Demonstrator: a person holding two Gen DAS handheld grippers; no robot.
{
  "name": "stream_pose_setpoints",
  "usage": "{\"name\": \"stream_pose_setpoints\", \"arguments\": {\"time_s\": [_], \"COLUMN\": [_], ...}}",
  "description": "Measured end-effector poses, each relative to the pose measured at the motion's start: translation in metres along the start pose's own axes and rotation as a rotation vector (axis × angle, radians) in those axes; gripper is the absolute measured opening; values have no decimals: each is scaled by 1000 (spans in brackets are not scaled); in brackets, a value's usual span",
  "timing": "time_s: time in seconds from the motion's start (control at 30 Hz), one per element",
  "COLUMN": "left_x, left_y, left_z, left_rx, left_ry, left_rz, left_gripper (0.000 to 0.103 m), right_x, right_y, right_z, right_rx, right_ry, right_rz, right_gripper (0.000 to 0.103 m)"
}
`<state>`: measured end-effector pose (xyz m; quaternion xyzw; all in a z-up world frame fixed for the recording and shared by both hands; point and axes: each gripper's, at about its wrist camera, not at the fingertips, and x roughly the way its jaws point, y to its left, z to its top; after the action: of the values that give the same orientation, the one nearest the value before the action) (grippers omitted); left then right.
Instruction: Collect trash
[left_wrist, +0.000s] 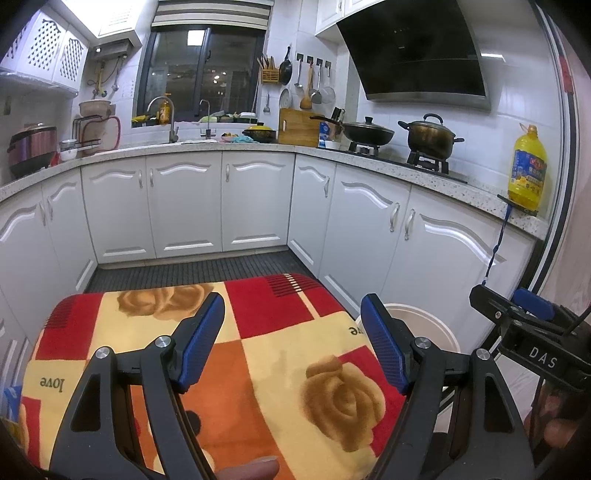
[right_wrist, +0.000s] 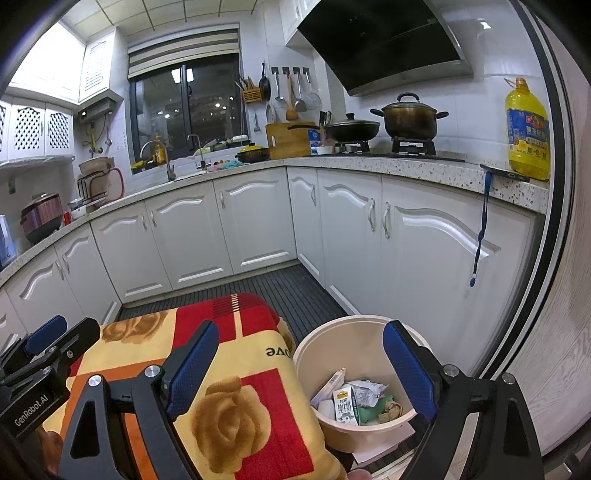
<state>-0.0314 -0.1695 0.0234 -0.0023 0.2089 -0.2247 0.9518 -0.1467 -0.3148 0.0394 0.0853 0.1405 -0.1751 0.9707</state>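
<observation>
A blanket-covered table (right_wrist: 236, 373), patterned with red and orange squares and tan roses, stands in a white kitchen with speckled counters (right_wrist: 406, 162) and a dark ribbed floor mat (right_wrist: 295, 288). "Love" is woven into the blanket; the grippers read "DAS" and "GenRobot.AI". Beside the table's right edge, a cream trash bin (right_wrist: 314, 354) holds a milk carton (right_wrist: 345, 408) and crumpled wrappers (right_wrist: 367, 393). The left hand-held gripper (left_wrist: 291, 343) and right hand-held gripper (right_wrist: 299, 365) both gape wide, holding nothing.
</observation>
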Motion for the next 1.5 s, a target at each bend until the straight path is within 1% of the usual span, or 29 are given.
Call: {"name": "stream_pose_setpoints", "arguments": {"time_s": [1.5], "left_x": [5], "left_y": [1], "left_z": [-5], "left_rx": [13], "left_ry": [21], "left_rz": [16], "left_gripper": [76], "right_x": [9], "right_y": [0], "right_z": [-9], "right_rx": [3], "right_ry": [27], "right_rz": [12], "right_gripper": [89]}}
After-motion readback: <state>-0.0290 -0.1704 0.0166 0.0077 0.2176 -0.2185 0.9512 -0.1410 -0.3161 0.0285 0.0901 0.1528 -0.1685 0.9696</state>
